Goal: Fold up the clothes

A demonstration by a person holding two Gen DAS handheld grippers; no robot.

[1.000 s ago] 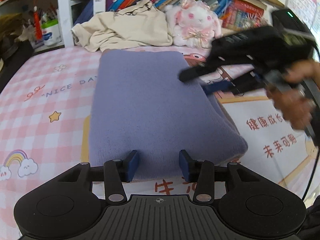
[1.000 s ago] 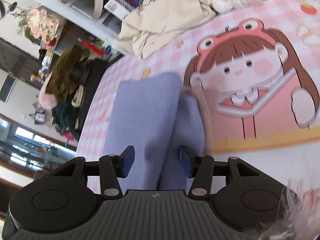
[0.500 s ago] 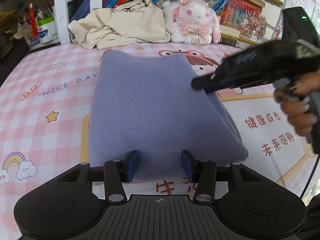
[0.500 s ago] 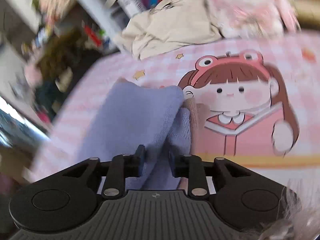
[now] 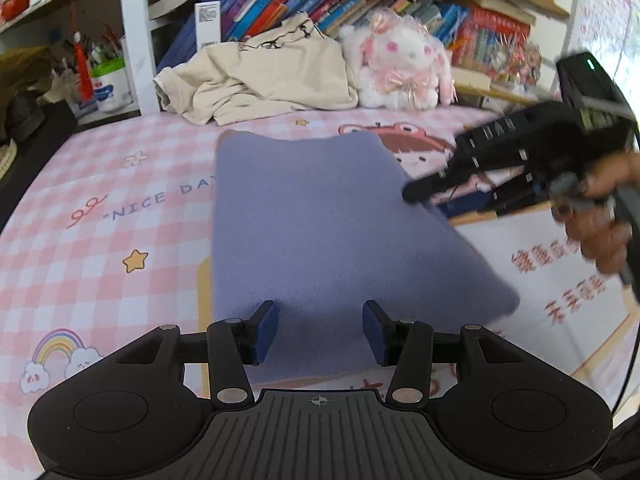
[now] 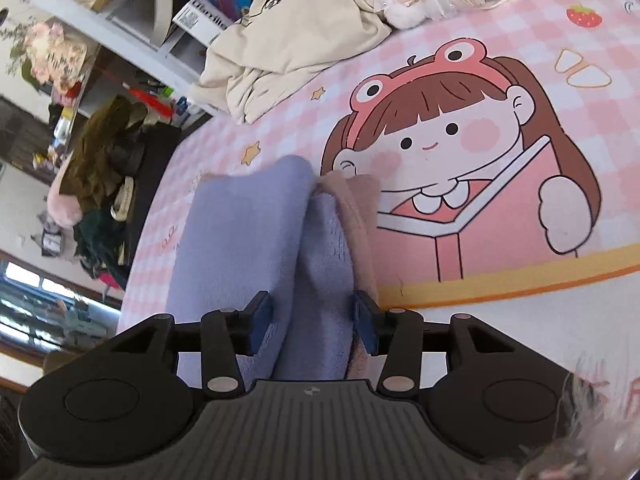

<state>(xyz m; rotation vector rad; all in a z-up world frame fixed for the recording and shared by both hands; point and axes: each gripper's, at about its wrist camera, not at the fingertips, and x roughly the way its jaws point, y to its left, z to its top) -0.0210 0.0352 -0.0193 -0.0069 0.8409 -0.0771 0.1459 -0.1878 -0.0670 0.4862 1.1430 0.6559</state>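
The folded lavender garment (image 5: 320,236) lies flat on the pink checked cartoon mat (image 5: 80,248) that covers the desk, its long sides running away from the left wrist camera. From the right wrist view its right edge shows stacked fleecy layers, with a strip of dusty-pink fabric (image 6: 358,216) lying against that edge on the side toward the printed cartoon girl (image 6: 448,140).

The left claw (image 5: 320,330) sits at the near short edge of the garment, its blue-padded jaws spread wide with only the cloth surface showing between them; it grips nothing. The right claw (image 6: 312,320) is at the garment's right edge, jaws also apart, straddling the lavender layers without pinching them. In the left wrist view the right claw (image 5: 424,192) comes in from the right of the garment, a little blurred, its tip at the cloth's right edge, and the person's hand (image 5: 600,216) is on its handle.

Beyond the far end of the garment lies a crumpled cream garment (image 5: 260,76), and just right of that sits a white and pink plush rabbit (image 5: 400,68). Behind both runs a shelf of books (image 5: 320,4).
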